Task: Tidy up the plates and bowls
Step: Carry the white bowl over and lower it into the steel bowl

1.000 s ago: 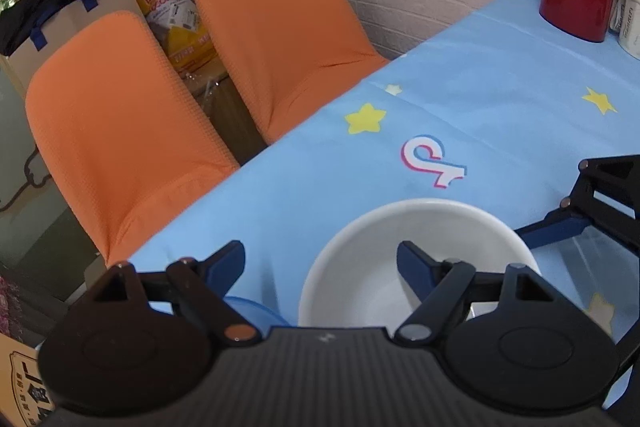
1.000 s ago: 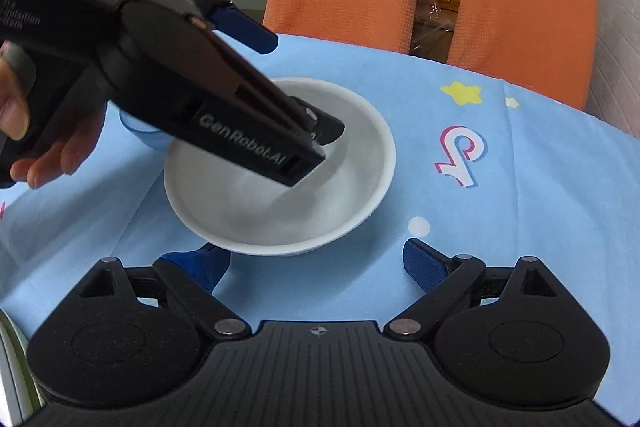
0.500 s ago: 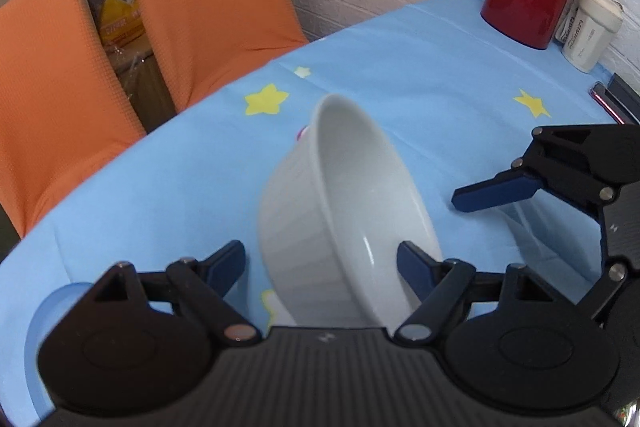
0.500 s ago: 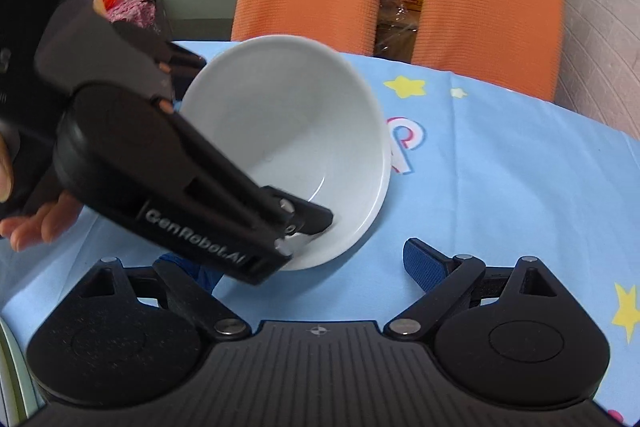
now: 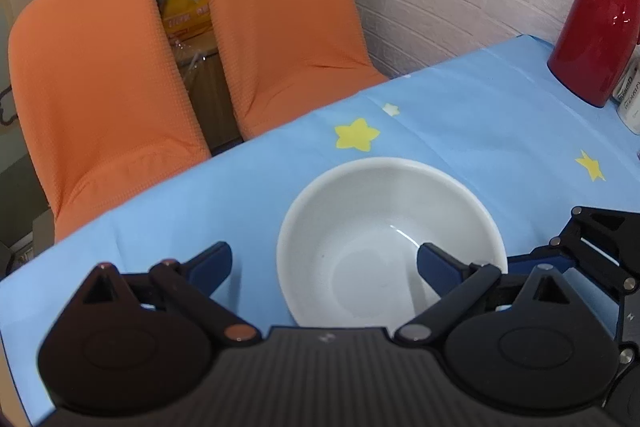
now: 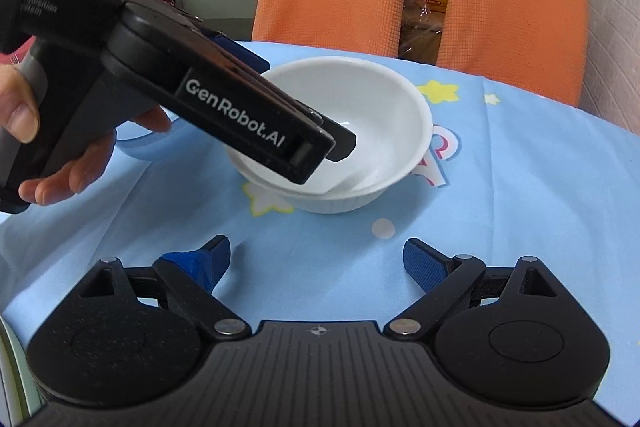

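A white bowl [image 5: 384,227] sits upright on the blue tablecloth [image 5: 460,131]. It also shows in the right wrist view [image 6: 360,115]. My left gripper [image 5: 324,263] is open, its jaws wide apart. Its right finger reaches inside the bowl and its left finger is outside over the cloth, so the jaws straddle the near rim. Seen from the right wrist view, the left gripper's body [image 6: 224,107] leans over the bowl. My right gripper [image 6: 316,259] is open and empty, just short of the bowl. A blue dish [image 6: 136,141] lies behind the left hand, mostly hidden.
Two orange chairs [image 5: 276,27] stand at the table's far edge. A red thermos [image 5: 596,23] and a white container [image 5: 630,103] stand at the far right by the brick wall. A cardboard box and yellow bags sit behind the chairs.
Half a second ago the bowl was tilted up on its side in the left gripper. Now it rests flat and upright on the cloth, further right on the table than one second ago.
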### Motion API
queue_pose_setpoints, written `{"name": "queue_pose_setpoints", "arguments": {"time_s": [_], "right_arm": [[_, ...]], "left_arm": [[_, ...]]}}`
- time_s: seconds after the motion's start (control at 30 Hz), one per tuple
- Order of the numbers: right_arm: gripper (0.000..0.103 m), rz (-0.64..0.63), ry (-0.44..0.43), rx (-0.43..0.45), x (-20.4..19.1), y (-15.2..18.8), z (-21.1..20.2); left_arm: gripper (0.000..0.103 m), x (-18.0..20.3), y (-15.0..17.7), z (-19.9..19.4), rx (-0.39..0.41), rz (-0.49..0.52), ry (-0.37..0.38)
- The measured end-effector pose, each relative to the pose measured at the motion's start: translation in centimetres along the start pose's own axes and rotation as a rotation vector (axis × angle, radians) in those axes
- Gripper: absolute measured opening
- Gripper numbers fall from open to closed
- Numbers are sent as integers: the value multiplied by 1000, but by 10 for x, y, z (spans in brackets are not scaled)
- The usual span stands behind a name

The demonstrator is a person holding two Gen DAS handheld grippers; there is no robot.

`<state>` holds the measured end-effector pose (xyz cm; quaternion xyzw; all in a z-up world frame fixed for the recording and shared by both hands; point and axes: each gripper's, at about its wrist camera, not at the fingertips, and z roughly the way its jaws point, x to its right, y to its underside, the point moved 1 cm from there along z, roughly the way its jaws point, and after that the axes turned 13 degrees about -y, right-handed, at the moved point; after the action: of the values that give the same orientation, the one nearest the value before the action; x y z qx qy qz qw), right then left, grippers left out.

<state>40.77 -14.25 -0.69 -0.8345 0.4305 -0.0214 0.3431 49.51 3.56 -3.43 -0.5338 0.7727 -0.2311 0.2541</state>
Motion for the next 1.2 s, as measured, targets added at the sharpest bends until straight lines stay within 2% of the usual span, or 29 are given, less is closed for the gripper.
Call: {"name": "queue_pose_setpoints", "arguments": {"time_s": [0.2, 0.23, 0.3, 0.33, 0.4, 0.63, 0.8, 1.0, 1.2], "right_arm": [[81, 22, 17, 26, 10, -10, 5], [81, 21, 17, 36, 11, -11, 8], [78, 3, 12, 71, 14, -12, 10], [78, -16, 16, 95, 15, -14, 10], [76, -58, 32, 123, 12, -17, 10], [76, -101, 52, 212, 3, -18, -18], [76, -125, 82, 236, -16, -4, -62], [76, -170, 111, 263, -58, 42, -129], [77, -156, 117, 268, -124, 102, -155]], "left_arm": [[97, 7, -4, 14, -19, -3, -3], [92, 9, -3, 15, -21, 3, 0], [69, 12, -2, 16, -35, 16, 39], [61, 13, -2, 14, -35, 16, 46], [57, 14, -1, 11, -33, 21, 49], [56, 21, -7, -21, 14, -6, 58], [56, 45, 3, -72, 73, -7, 65], [57, 83, 43, -147, 98, -35, 88], [59, 128, 99, -207, 113, -21, 75]]}}
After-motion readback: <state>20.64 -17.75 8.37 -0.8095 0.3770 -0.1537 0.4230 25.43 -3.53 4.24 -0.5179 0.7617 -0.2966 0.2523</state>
